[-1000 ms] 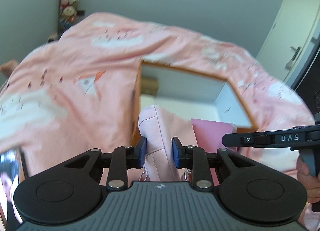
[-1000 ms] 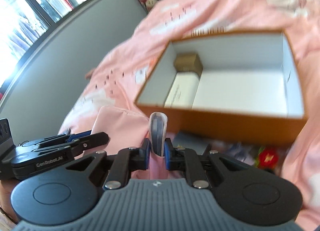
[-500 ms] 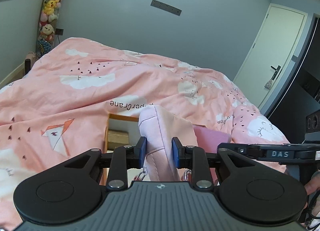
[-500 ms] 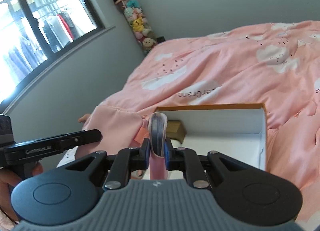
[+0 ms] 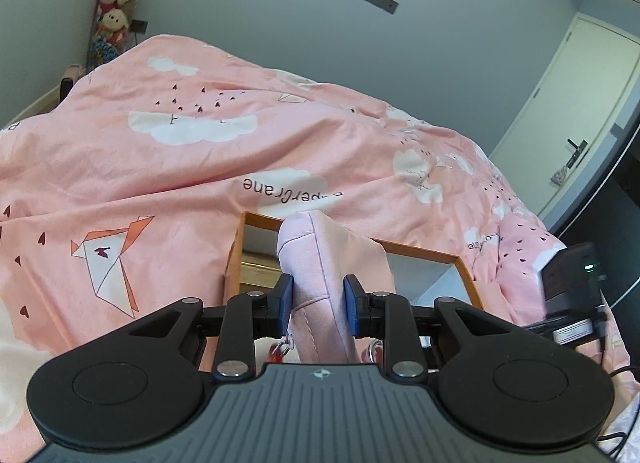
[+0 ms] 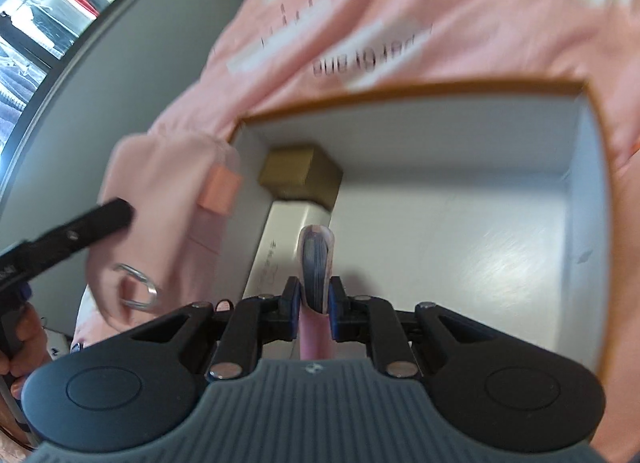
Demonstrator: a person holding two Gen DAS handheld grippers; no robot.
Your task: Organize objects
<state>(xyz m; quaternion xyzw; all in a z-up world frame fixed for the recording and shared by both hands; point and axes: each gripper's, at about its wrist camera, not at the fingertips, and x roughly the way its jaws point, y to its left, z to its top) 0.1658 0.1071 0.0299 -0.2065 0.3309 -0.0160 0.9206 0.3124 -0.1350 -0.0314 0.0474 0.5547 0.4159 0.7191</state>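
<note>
While both hand-held grippers hang over the box (image 6: 592,223) on the bed (image 5: 160,151), each is clamped on something. The left hand-held gripper (image 5: 318,299) pinches a soft pink pouch (image 5: 328,259), which bulges up between the pads, its long axis running away from the camera toward the box. The right hand-held gripper (image 6: 315,299) squeezes a slim pink item (image 6: 316,263) edge-on, long axis pointing forward and down into the box, above a white carton (image 6: 288,247) and a brown carton (image 6: 300,173). I'd worry the floppy pouch snags the box rim, or its dangling ring (image 6: 136,291) catches, since the two grippers crowd one corner.
</note>
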